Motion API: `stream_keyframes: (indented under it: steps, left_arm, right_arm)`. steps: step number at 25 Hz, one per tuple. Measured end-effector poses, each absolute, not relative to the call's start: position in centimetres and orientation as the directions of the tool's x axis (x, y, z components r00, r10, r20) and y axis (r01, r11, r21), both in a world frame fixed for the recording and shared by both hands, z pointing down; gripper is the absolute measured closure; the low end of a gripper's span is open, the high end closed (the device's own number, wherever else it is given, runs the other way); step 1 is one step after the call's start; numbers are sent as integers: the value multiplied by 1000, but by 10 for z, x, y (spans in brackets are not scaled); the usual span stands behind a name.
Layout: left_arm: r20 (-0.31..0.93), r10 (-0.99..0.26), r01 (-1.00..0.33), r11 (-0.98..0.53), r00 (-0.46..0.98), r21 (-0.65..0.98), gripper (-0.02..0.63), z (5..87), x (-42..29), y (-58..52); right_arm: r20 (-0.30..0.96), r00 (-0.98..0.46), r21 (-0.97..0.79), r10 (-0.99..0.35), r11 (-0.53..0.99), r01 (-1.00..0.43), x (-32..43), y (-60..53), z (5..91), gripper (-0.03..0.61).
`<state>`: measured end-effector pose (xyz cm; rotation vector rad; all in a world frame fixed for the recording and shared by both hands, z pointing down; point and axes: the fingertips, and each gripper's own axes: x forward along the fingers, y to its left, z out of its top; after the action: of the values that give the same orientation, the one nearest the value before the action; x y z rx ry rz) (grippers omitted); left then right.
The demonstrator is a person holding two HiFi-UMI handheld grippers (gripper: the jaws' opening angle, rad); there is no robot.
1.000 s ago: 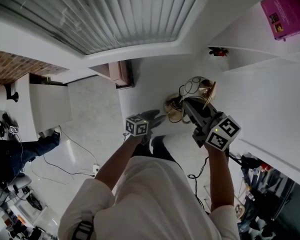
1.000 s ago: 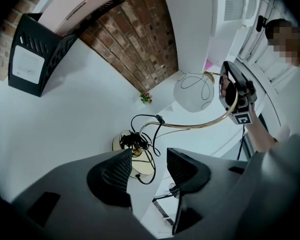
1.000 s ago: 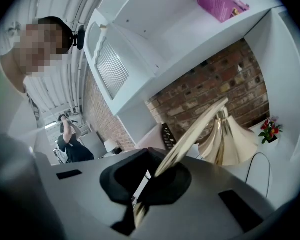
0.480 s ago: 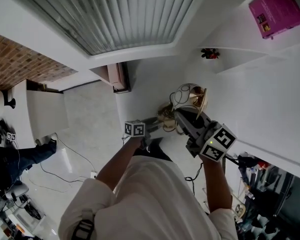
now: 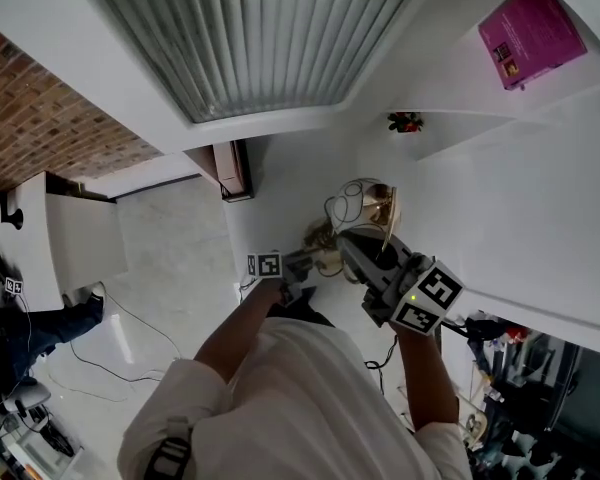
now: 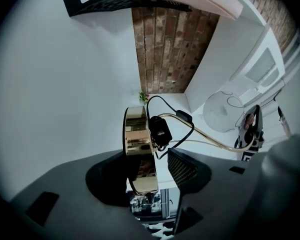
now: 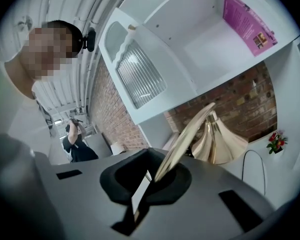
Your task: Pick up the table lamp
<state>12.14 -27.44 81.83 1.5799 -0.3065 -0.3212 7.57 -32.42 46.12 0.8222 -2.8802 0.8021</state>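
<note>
The table lamp is brass-coloured, with a round base point(image 5: 323, 238), a thin arm point(image 7: 190, 129), a cone shade point(image 5: 382, 205) and a black cable with a switch point(image 6: 160, 129). It hangs in the air in front of the white shelving. My right gripper point(image 5: 346, 241) is shut on the thin arm, which runs out from between its jaws point(image 7: 152, 181). My left gripper point(image 5: 313, 259) comes in from the left. Its jaws have just been closing, and the base point(image 6: 137, 131) stands edge-on between them point(image 6: 155, 171), against one jaw with a gap to the other pad.
White shelf niches lie behind the lamp, with a pink book point(image 5: 530, 33) and a small red flower plant point(image 5: 405, 121). A ribbed glass door point(image 5: 260, 38) and a brick wall point(image 5: 40, 118) are to the left. Another person point(image 5: 30, 328) and loose cables are on the floor.
The lamp has risen with the right gripper and shifted left in the head view. The left gripper has rolled and now has the lamp's base between its jaws.
</note>
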Motion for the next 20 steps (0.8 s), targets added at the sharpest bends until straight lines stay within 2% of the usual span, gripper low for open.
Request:
stream_keyframes:
  steps: [3,20]
  left_arm:
    - [-15,-396,9,-16,918,1000,449,819,118,-273]
    - [-15,-372,12,-11,928,1000,471,793,78,-257]
  right_arm:
    - [180,-857,-446,-483,736,-509,75,-324,457,568]
    - [171,-842,-389,-512,750,-535,43,-298,429,566]
